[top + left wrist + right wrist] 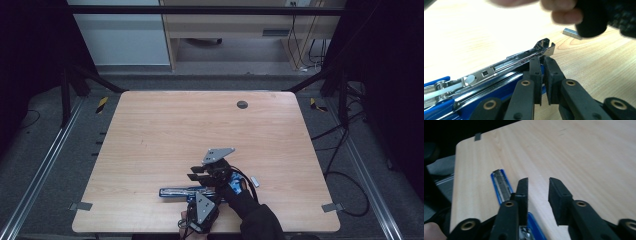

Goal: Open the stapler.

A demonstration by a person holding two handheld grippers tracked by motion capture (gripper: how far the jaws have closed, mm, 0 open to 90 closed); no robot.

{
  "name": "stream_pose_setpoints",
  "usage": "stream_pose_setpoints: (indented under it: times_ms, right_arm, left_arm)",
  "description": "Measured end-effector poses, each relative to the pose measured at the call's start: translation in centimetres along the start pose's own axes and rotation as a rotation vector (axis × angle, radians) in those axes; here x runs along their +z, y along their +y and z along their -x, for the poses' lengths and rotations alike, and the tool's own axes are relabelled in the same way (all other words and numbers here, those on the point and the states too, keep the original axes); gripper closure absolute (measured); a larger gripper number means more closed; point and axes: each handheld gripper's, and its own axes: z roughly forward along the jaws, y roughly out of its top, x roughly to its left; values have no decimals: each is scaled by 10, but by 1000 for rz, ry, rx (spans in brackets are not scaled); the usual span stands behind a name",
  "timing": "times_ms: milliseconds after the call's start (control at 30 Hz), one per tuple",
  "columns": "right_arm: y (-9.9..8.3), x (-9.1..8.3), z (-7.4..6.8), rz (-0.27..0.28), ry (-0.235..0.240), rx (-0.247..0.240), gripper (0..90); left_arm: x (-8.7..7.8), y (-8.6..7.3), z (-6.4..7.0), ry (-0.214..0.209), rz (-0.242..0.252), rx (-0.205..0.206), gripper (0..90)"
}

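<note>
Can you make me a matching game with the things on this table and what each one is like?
Things:
1. stapler
2. strip of staples
3. left claw
4. right claw

What it is like:
A. open, with nothing between its jaws
B. blue, lying opened out flat on the wooden table
C. nearly shut, at the stapler's metal rail
D. small, silvery, lying loose on the wood

Pairs: 1-B, 2-D, 3-C, 4-A

L hand-held gripper [542, 61] jaws nearly shut, R hand-held gripper [538, 185] jaws apart, both close together.
</note>
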Motion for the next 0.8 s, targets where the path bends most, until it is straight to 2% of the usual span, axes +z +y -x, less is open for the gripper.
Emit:
stream_pose_setpoints:
  times_ms: [100,167,433,500,633,700,800]
  right_arm:
    - [-2,-13,6,29,-57,16,577]
    - [-3,-21,10,44,-111,32,531]
    - [-15,-51,22,74,-233,68,416]
    - [-18,-59,25,81,-252,75,426]
    - [-25,-73,29,93,-276,82,491]
    - [-29,-79,30,77,-296,76,557]
    - [-36,-87,31,48,-327,64,586]
  left_arm:
    - [0,1,-2,-17,-5,-14,816]
    - [-1,1,-2,-28,-6,-20,792]
    - [-2,2,-4,-56,-10,-20,693]
    - [-4,3,-6,-57,-10,-17,671]
    - [-9,8,-12,-81,-5,-37,636]
    - [-12,12,-16,-82,2,-34,624]
    - [-17,21,-23,-76,8,-16,607]
